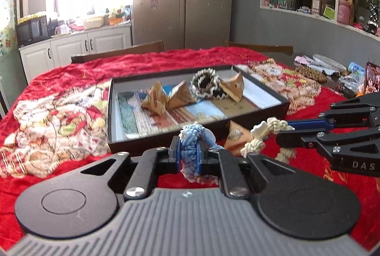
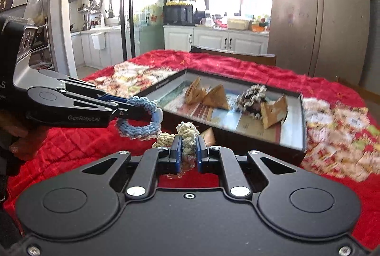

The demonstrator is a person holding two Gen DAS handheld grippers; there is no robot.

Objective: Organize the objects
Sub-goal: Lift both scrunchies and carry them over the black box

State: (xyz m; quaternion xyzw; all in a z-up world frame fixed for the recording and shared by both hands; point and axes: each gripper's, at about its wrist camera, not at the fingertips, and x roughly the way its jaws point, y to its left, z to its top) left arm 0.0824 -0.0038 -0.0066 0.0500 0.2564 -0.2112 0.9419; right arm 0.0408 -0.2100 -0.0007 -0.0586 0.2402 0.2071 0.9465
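Observation:
My left gripper (image 1: 188, 152) is shut on a blue braided rope ring (image 1: 191, 137), held above the red cloth in front of the black tray (image 1: 166, 142). The ring also shows in the right wrist view (image 2: 140, 118), pinched by the left gripper (image 2: 128, 106). My right gripper (image 2: 188, 151) is shut on a cream knotted rope toy (image 2: 187, 135), which also shows in the left wrist view (image 1: 258, 135) held by the right gripper (image 1: 283, 131). The tray (image 2: 294, 146) holds brown paper pyramids (image 1: 154, 99) and a black-and-white frilly ring (image 1: 205, 85).
One more brown pyramid (image 1: 236, 137) lies on the red cloth (image 1: 83, 173) just before the tray. Packets and beads (image 1: 332, 75) crowd the table's right side. Chair backs (image 1: 118, 52) stand behind the table.

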